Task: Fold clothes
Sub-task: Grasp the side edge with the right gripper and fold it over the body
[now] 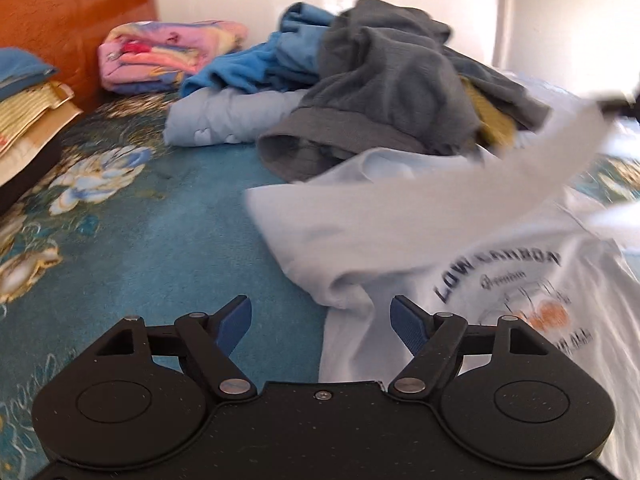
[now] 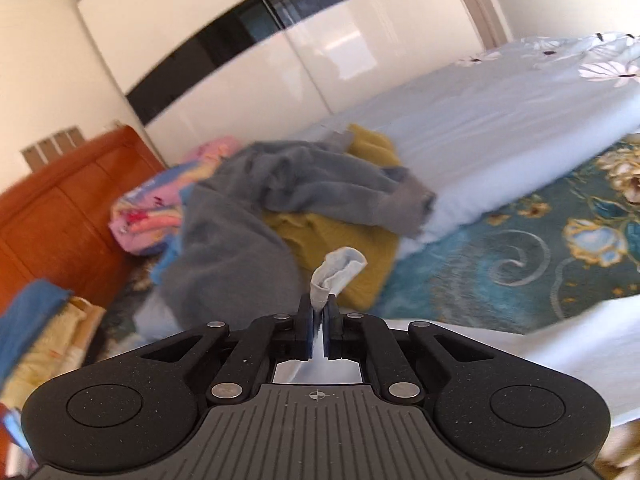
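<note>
White T-shirt (image 1: 460, 240) pinched in right hand-held gripper (image 2: 319, 312), left hand-held gripper (image 1: 320, 320) spread empty, one grey garment (image 1: 392, 80) behind

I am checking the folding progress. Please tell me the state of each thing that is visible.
left gripper: open, empty
right gripper: shut on white T-shirt
white T-shirt: partly lifted, unfolded
grey garment: crumpled
mustard garment: crumpled
pink floral bedding: folded

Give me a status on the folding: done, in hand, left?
Done: a folded stack at the left and a folded pink bundle.
In hand: right gripper pinches the white T-shirt; left gripper is open at it.
Left: the heap with the grey garment, blue one and mustard one.
</note>
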